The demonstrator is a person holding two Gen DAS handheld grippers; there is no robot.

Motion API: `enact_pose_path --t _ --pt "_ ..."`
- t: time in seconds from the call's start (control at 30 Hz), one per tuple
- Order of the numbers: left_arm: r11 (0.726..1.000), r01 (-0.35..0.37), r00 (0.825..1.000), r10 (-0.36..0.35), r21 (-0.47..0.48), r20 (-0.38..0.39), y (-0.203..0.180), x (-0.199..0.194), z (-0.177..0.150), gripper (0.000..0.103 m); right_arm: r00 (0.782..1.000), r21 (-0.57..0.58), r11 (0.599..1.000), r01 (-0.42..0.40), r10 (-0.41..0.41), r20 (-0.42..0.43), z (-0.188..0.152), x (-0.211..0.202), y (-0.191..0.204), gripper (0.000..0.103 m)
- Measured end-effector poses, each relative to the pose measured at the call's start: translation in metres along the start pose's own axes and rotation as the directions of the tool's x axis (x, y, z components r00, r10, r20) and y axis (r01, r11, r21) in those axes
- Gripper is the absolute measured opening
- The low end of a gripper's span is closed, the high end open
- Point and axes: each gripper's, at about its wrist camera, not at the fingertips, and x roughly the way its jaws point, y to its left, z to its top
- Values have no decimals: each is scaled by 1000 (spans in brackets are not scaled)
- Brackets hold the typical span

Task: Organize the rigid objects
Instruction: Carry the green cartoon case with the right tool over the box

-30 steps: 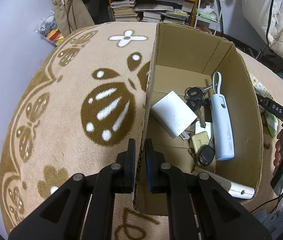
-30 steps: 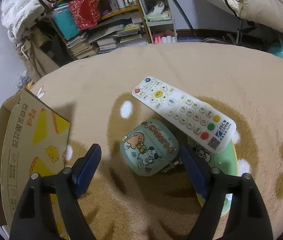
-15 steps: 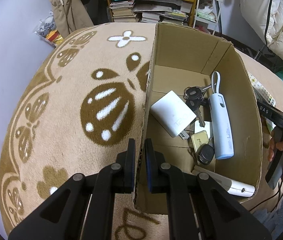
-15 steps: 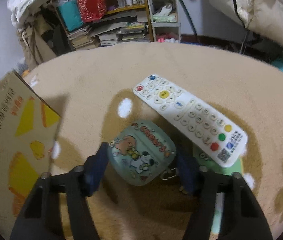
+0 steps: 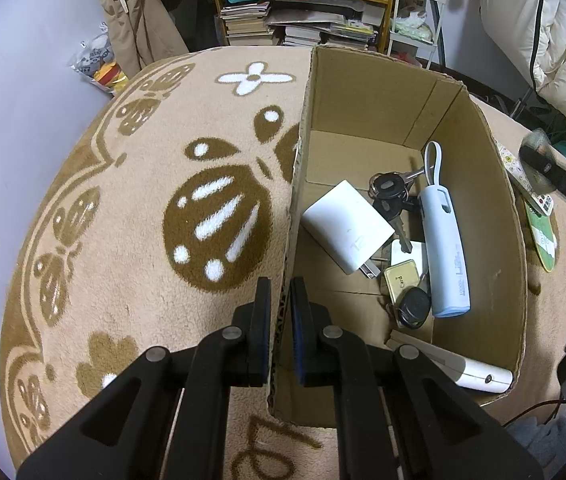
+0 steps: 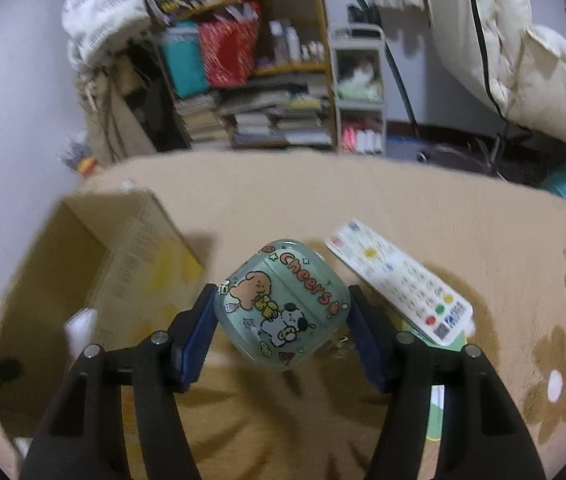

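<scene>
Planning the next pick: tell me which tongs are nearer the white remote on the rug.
Right. The right tongs hold the green case beside the remote; the left tongs clamp the box wall.

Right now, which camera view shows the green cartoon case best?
The right wrist view. There the green cartoon case fills the centre, clamped between the right tongs, with its "Cheers" print readable. The left wrist view shows the cardboard box and its contents; at most a blurred shape at the right edge.

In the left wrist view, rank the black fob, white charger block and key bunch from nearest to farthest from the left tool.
1. Black fob, low in the box, right of the left tool.
2. White charger block, mid-box.
3. Key bunch, deeper, behind the block.
</scene>
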Motion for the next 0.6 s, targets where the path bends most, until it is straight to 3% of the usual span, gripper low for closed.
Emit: enact_pose_path --t 0.23,0.4,0.6 --pt "1000 14 1000 -14 -13 -4 5 0 -1 10 983 -109 992 -70 87 159 16 -57 49 67" --pt "1000 14 1000 -14 -9 -4 6 0 0 10 972 -183 976 -119 153 179 21 -78 82 67" --pt "1000 18 1000 -18 -14 -5 6 1 0 10 968 -254 952 -168 208 140 9 -80 117 67"
